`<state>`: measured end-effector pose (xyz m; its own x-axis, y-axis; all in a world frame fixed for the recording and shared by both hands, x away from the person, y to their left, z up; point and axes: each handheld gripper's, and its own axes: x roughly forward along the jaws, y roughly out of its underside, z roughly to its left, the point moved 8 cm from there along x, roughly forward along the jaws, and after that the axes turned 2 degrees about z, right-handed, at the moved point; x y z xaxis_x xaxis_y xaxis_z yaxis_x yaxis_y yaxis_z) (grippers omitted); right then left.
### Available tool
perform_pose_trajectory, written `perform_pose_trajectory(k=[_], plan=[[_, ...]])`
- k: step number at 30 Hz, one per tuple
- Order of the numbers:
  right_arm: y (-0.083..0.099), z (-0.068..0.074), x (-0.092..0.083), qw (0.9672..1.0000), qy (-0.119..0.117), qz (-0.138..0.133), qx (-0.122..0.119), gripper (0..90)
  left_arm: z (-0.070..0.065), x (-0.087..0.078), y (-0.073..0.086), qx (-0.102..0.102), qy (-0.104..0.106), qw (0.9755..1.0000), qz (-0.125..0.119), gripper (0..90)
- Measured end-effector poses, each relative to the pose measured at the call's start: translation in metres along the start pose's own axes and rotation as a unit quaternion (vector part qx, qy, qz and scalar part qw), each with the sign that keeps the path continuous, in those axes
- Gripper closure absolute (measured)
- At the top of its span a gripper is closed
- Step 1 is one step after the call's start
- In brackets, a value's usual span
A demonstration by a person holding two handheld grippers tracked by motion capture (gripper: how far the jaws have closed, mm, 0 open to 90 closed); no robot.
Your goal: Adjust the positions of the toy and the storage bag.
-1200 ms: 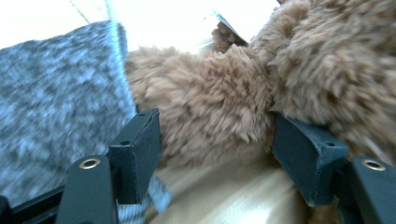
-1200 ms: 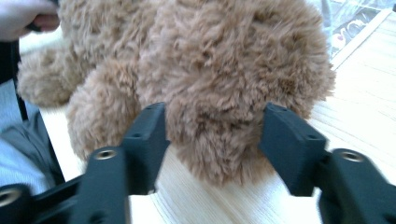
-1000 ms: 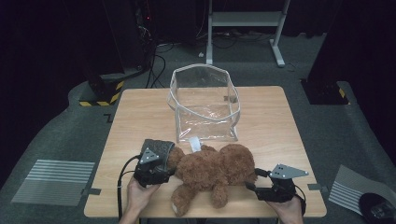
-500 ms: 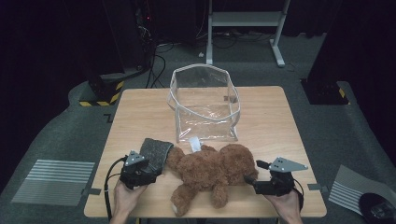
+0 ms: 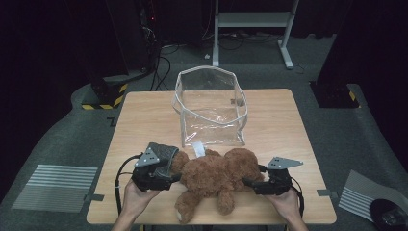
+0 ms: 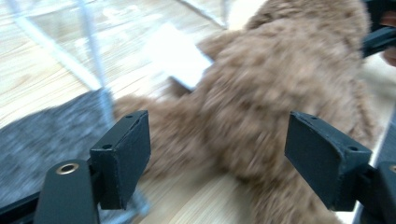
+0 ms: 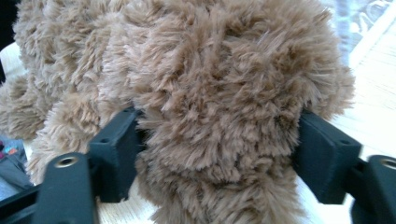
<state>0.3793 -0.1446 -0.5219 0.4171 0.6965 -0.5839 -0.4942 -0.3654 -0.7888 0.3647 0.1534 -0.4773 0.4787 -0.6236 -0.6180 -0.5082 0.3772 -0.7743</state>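
High view: a brown teddy bear (image 5: pixel 214 175) is seen lying flat on the table (image 5: pixel 139 120), just in front of a clear plastic bag (image 5: pixel 211 108) standing with its mouth open. A grey furry cloth (image 5: pixel 166 154) lies touching the bear's left end, and a white tag (image 5: pixel 198 148) pokes out between bear and bag.

The left gripper (image 5: pixel 168 177) is held at the bear's left end. In the left gripper view its fingers (image 6: pixel 122 156) are spread, having just been opening; the bear (image 6: pixel 280 107) is ahead of and between them but is not pressed, so nothing is grasped.

The right gripper (image 5: pixel 248 183) is set against the bear's right end. In the right gripper view a furry lump of the bear (image 7: pixel 224 107) fills the gap between the fingers (image 7: pixel 114 151), which have just been closing; both pads look buried in the fur, so the bear is judged as grasped on that side.

Step in hand, as judged: getting hold of the bear at both ends, for bagging. Next move calls for the left fingers to be closed on the bear, then the toy to be lifted and carried over the bag's rim without the bag being tipped.
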Motion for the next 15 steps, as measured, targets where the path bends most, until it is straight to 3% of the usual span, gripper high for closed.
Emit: perform_pose_trajectory(k=[9, 12, 15], plan=[[-0.008, 0.011, 0.012, 0.9992, -0.010, 0.015, -0.036, 36.8, -0.019, 0.013, -0.018, 0.052, 0.021, 0.9982, 0.023, 17.8], [-0.010, 0.013, 0.014, 0.9989, -0.016, 0.018, -0.041, 36.9, -0.027, 0.017, -0.028, 0.076, 0.023, 0.9963, 0.032, 16.7], [-0.011, 0.015, 0.017, 0.9987, -0.022, 0.017, -0.042, 36.7, -0.032, 0.028, -0.035, 0.094, 0.025, 0.9935, 0.058, 14.6]])
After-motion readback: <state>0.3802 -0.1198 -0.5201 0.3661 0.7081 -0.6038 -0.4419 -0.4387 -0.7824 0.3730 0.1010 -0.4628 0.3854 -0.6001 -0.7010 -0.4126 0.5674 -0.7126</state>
